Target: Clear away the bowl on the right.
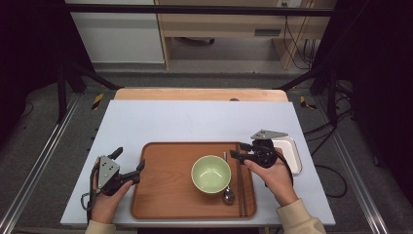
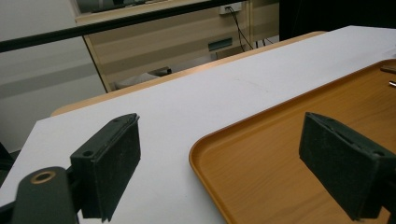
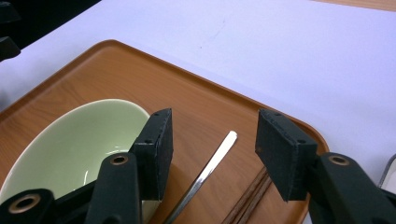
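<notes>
From the high view I see my right hand-held gripper [image 1: 239, 150] hovering over the far ends of the spoon [image 1: 227, 185] and chopsticks [image 1: 240, 187], right of the green bowl [image 1: 211, 174] on the wooden tray [image 1: 165, 195]. My left hand-held gripper [image 1: 128, 162] sits at the tray's left edge. In the left gripper view I find its jaws wide, straddling the tray rim [image 2: 212, 140]. In the right gripper view my jaws stand wide around the spoon handle [image 3: 212, 161], holding nothing.

High view overhead; tongs cameras close, sharing tray [image 1: 160, 195], perhaps.

A white dish [image 1: 291, 151] lies on the table [image 1: 170, 119], beside the tray [image 1: 160, 195]
</notes>
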`<control>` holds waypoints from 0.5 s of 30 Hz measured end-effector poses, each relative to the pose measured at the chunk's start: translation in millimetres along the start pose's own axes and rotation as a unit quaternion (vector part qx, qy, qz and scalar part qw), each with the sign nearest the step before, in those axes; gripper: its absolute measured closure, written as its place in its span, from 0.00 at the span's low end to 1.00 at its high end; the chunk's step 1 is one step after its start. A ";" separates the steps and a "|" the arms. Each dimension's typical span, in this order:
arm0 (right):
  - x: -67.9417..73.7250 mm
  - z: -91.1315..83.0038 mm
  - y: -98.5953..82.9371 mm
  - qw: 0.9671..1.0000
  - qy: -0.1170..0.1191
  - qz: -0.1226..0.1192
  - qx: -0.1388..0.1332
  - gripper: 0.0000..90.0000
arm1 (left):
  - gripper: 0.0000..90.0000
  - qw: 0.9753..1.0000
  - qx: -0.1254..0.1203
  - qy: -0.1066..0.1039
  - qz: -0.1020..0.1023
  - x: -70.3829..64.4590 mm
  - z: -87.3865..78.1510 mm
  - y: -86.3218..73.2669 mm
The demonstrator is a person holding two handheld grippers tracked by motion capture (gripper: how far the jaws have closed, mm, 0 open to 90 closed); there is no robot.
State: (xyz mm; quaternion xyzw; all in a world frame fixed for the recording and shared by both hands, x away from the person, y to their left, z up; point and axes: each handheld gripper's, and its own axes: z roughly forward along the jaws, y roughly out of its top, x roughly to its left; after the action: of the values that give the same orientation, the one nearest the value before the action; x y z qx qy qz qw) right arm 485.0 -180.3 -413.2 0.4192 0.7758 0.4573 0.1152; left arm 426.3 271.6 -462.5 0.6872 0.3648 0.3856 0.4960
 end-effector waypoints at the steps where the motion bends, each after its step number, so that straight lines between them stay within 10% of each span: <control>1: 0.9 0.5 0.2 1.000 -0.002 0.001 0.000 0.51 | 0.14 1.000 0.000 0.000 0.000 0.2 -0.1 0.0; 15: -2.6 -5.4 2.0 1.000 -0.016 -0.007 -0.015 0.45 | 0.13 1.000 -0.002 0.000 -0.002 1.6 -0.6 -0.1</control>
State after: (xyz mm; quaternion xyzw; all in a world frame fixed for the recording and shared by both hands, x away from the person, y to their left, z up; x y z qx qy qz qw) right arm 484.7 -185.2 -409.2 0.4192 0.7698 0.4613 0.1373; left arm 426.4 273.3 -462.2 0.6853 0.3660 0.3853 0.4979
